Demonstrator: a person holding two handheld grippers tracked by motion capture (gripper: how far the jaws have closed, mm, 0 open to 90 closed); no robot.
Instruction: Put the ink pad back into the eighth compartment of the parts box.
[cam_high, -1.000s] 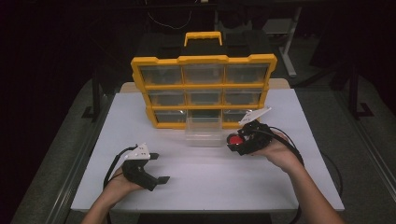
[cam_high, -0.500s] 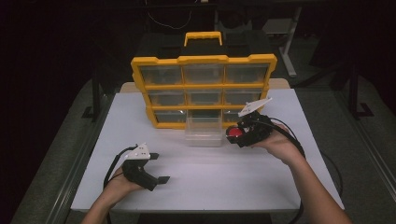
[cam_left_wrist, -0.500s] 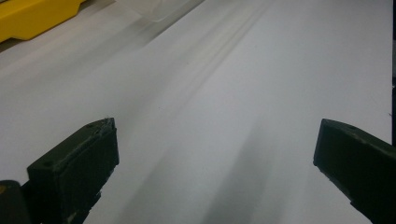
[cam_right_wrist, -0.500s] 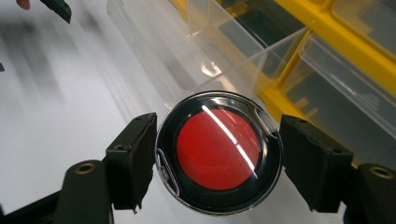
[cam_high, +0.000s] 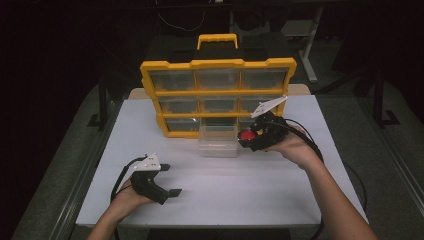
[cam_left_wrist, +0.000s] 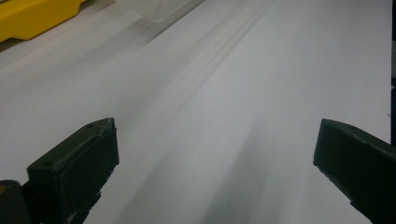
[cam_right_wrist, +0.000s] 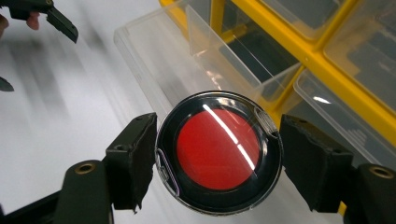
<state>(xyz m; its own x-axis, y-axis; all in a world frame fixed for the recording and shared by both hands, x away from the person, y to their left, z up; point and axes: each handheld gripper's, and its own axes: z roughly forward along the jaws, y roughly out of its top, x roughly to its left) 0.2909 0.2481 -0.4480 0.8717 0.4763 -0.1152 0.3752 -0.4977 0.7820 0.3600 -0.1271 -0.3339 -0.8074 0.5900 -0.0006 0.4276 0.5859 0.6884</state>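
Observation:
A round red disc (cam_high: 246, 135) in a black-rimmed clear case sits between the jaws of my right gripper (cam_high: 248, 138), which is shut on it. In the right gripper view the disc (cam_right_wrist: 218, 148) hangs just beside a clear plastic drawer (cam_right_wrist: 154, 56). That drawer (cam_high: 218, 140) stands pulled out on the table in front of the yellow organizer (cam_high: 218, 65). My left gripper (cam_high: 170, 179) rests low on the white table at the front left. It is open, and nothing lies between its jaws (cam_left_wrist: 215, 154).
The organizer has three rows of clear drawers and a handle on top, and stands at the back of the white table (cam_high: 225, 200). A cable (cam_high: 345, 175) trails from the right gripper. Dark floor surrounds the table.
My right gripper has risen and moved left toward the pulled-out drawer, still carrying the red disc. The left gripper has stayed where it was.

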